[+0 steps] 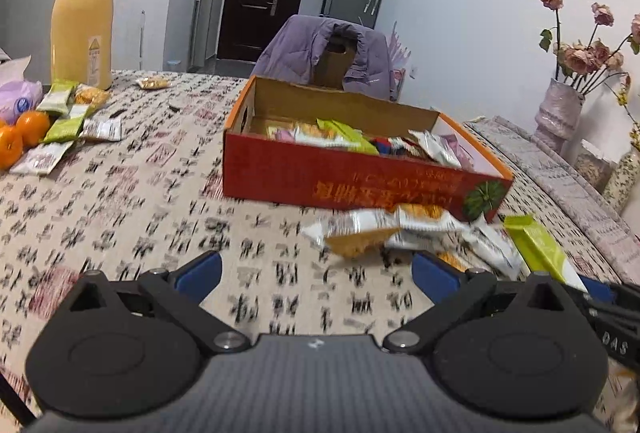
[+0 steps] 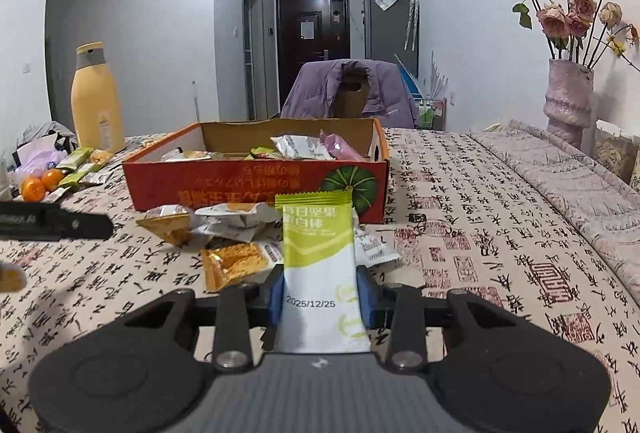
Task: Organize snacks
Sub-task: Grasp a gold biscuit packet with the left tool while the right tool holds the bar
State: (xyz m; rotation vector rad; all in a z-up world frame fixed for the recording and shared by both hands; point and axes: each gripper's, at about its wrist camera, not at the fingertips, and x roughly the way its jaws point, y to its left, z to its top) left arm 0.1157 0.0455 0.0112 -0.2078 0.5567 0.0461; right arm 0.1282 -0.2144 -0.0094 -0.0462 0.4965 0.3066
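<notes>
At the bottom centre of the right wrist view, the right gripper [image 2: 320, 297] has its blue fingers [image 2: 275, 297] clamped on a green-and-white snack bar [image 2: 318, 257], which stands upright between them with its green end up. In the left wrist view, the left gripper [image 1: 316, 273] has its fingers spread wide with nothing between them, above the patterned cloth of the bench [image 1: 140, 217]. Just beyond lies a loose pile of snack packets [image 2: 228, 229], touching one another in front of the red cardboard box [image 2: 256, 185]; motion blur in the left view makes the count hard to tell. The box holds more packets [image 2: 300, 147]. At the middle left sit more snack bars [image 1: 68, 121] beside oranges [image 1: 24, 133], with a yellow bottle [image 1: 82, 17] behind them. At the upper right stands a vase of dried roses [image 2: 568, 101].
</notes>
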